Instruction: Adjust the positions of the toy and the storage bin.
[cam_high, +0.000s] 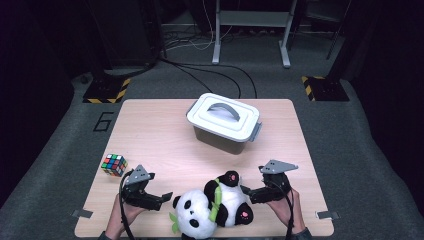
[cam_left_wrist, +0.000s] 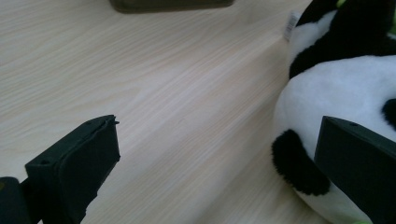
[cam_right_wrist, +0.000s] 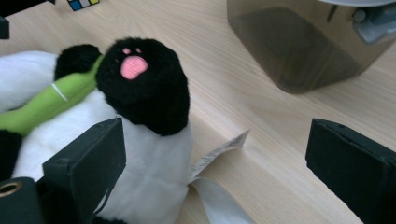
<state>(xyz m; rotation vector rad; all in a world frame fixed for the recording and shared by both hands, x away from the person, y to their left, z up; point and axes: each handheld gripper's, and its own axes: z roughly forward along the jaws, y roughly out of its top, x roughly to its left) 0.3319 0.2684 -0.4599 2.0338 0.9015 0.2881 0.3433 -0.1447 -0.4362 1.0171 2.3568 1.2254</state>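
Note:
A black-and-white panda plush (cam_high: 215, 205) holding a green bamboo stick lies at the table's near edge, between my two grippers. My left gripper (cam_high: 164, 199) stands open just left of the panda's head; in the left gripper view the left gripper (cam_left_wrist: 217, 128) has its right jaw against the white head of the panda (cam_left_wrist: 345, 88) and bare wood between the jaws. My right gripper (cam_high: 246, 192) is open at the panda's right side. In the right gripper view the right gripper (cam_right_wrist: 215, 130) has its left jaw at the panda's body, below a black foot with a pink pad (cam_right_wrist: 140, 84).
A lidded storage box (cam_high: 225, 122) with a grey handle stands at the middle of the wooden table (cam_high: 160, 140); its dark wall (cam_right_wrist: 299, 42) is close ahead in the right gripper view. A colour cube (cam_high: 114, 164) sits at the left. The panda's white tag (cam_right_wrist: 219, 151) lies on the wood.

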